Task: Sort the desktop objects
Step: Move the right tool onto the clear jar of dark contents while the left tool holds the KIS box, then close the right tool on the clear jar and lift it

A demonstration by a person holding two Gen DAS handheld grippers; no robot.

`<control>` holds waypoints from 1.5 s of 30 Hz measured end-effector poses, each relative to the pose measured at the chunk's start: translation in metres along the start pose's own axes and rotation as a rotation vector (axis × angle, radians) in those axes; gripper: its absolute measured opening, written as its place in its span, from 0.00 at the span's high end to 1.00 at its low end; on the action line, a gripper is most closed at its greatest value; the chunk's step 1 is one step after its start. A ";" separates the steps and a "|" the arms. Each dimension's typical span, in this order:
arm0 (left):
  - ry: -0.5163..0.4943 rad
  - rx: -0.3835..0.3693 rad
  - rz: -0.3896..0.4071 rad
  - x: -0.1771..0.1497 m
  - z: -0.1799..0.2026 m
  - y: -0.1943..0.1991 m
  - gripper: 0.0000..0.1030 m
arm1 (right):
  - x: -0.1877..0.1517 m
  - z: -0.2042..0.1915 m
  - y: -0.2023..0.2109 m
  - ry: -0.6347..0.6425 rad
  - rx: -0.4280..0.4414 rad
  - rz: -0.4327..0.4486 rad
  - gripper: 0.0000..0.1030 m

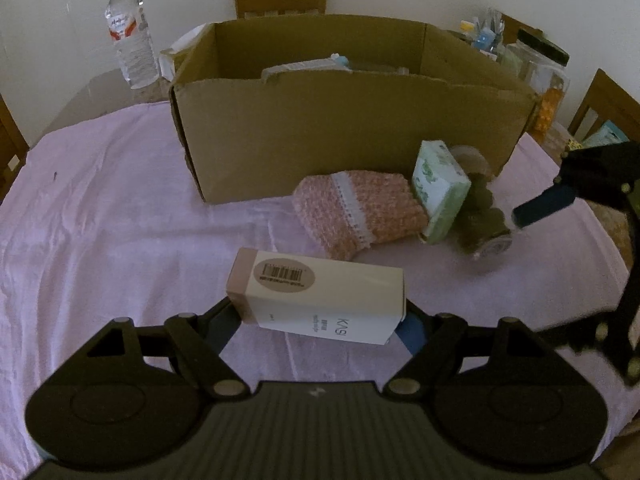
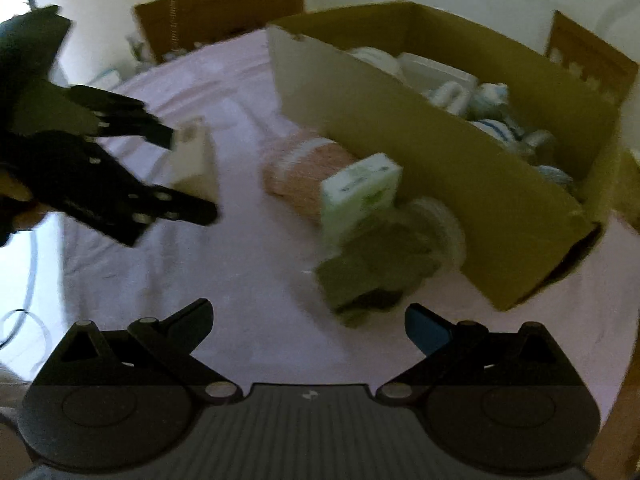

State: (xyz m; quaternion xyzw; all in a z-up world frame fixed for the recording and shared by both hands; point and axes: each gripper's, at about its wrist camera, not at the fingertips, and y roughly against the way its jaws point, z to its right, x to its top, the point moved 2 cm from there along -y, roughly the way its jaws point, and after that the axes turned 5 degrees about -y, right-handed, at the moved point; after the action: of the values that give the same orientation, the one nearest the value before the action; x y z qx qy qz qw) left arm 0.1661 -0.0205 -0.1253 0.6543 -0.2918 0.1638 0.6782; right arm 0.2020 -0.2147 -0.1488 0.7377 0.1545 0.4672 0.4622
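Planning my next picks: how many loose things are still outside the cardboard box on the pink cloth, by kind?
Cartons: 1, white carton, held by the left gripper
Knitted items: 1, pink knitted piece
Tissue packs: 1, green tissue pack
Plush toys: 1, olive plush toy
Total: 4

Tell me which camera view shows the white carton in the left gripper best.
The left wrist view: the white carton lies sharp and close across the left gripper, barcode sticker and lettering showing, a pad pressing on each end. The right wrist view shows it only small, blurred and end-on, so no print shows.
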 end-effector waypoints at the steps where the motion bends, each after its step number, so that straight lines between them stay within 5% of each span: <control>1: -0.001 0.001 -0.001 0.000 0.000 0.000 0.22 | 0.000 -0.006 -0.001 0.015 0.003 0.006 0.00; 9: 0.012 0.013 0.001 -0.001 -0.005 0.004 0.22 | 0.000 -0.031 -0.016 0.030 0.080 -0.016 0.00; 21: 0.021 0.009 0.002 -0.004 -0.007 0.004 0.22 | 0.000 0.011 -0.005 -0.046 -0.171 0.020 0.00; 45: -0.024 -0.026 -0.050 0.009 -0.001 0.004 0.22 | 0.027 0.016 -0.019 0.048 -0.179 -0.031 0.07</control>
State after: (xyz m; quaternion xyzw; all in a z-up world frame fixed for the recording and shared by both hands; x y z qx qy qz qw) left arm 0.1708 -0.0210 -0.1166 0.6543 -0.2857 0.1353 0.6870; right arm 0.2332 -0.1959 -0.1520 0.6796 0.1346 0.4895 0.5296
